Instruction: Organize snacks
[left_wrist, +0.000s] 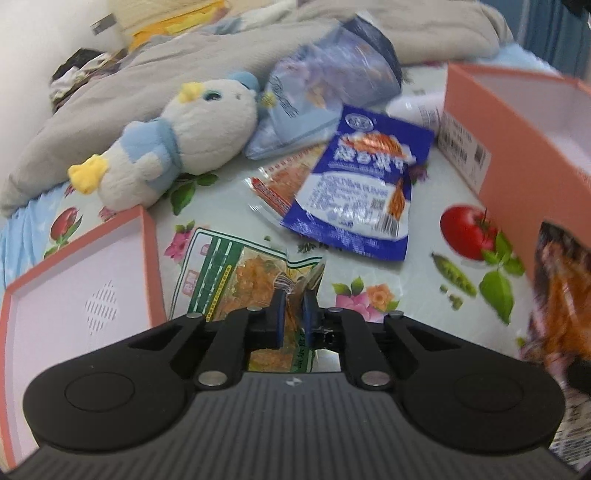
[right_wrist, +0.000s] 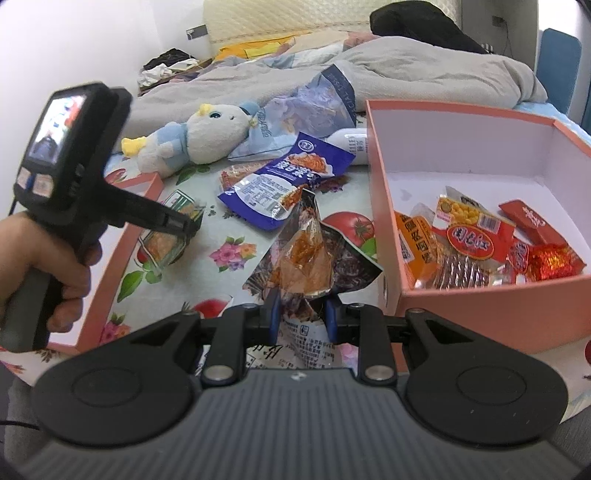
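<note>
My left gripper (left_wrist: 293, 300) is shut on the edge of a green-and-white snack packet (left_wrist: 229, 280) with orange contents. In the right wrist view that packet (right_wrist: 166, 247) hangs from the left gripper (right_wrist: 179, 225), which a hand holds over the flowered sheet. My right gripper (right_wrist: 303, 310) is shut on a dark purple packet (right_wrist: 310, 254) with an orange window, held up just left of the pink box (right_wrist: 461, 306). Several red and orange snacks lie inside the box. A blue snack packet (left_wrist: 358, 184) (right_wrist: 284, 181) lies flat on the sheet beyond both grippers.
The pink box lid (left_wrist: 74, 295) (right_wrist: 99, 291) lies at the left. A white-and-blue plush toy (left_wrist: 177, 144) (right_wrist: 199, 140), a large pale blue bag (left_wrist: 325, 85), a white bottle (right_wrist: 351, 142) and a grey blanket (right_wrist: 424, 70) lie farther back. A small orange packet (left_wrist: 280, 184) sits under the blue one.
</note>
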